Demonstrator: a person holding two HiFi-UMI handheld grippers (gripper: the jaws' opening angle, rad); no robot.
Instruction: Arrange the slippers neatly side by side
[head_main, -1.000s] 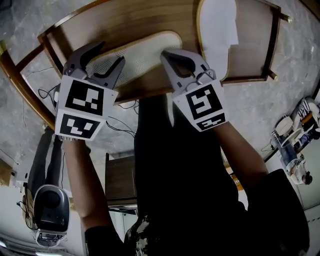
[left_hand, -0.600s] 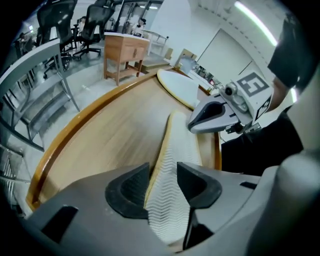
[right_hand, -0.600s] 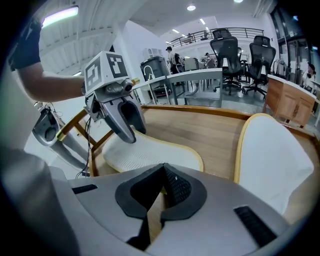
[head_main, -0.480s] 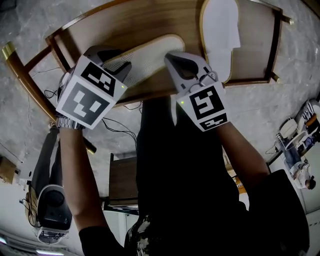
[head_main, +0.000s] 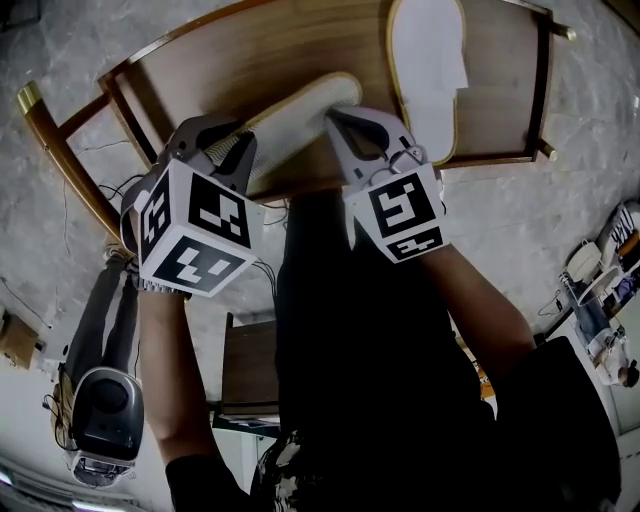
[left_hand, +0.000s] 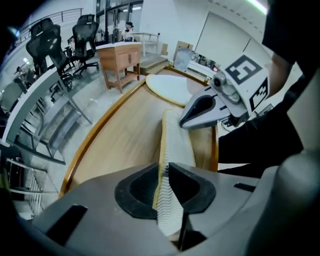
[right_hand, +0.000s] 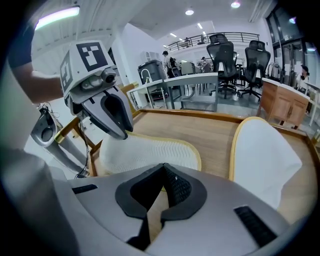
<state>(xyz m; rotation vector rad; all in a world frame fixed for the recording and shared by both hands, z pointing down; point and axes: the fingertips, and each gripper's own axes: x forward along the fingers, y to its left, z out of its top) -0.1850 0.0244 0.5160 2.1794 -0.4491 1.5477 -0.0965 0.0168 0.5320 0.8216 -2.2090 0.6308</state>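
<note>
left tongs (left_hand: 165, 172): jaws have just been closing, pinching the ribbed slipper (left_hand: 176, 134) by its edge
right tongs (right_hand: 159, 186): shut, empty, tips at that slipper's far end
other slipper (head_main: 428, 60): past the right tongs, apart
task: grip's probably on, pairing not done yet

Bright, sharp — fisheye-warped edges

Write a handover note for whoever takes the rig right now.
Tools: the left tool has just been closing its jaws and is clamped on the rim of the near slipper, at its left end. The right tool is shut, tip at that slipper's other end; can't tell if it pinches the rim.
Things: the far slipper lies flat on the wooden table, to the right, untouched.
Done: near slipper gripped.
Left: it lies slanted, not parallel to the far slipper. Probably swing it round, set it alongside, release.
</note>
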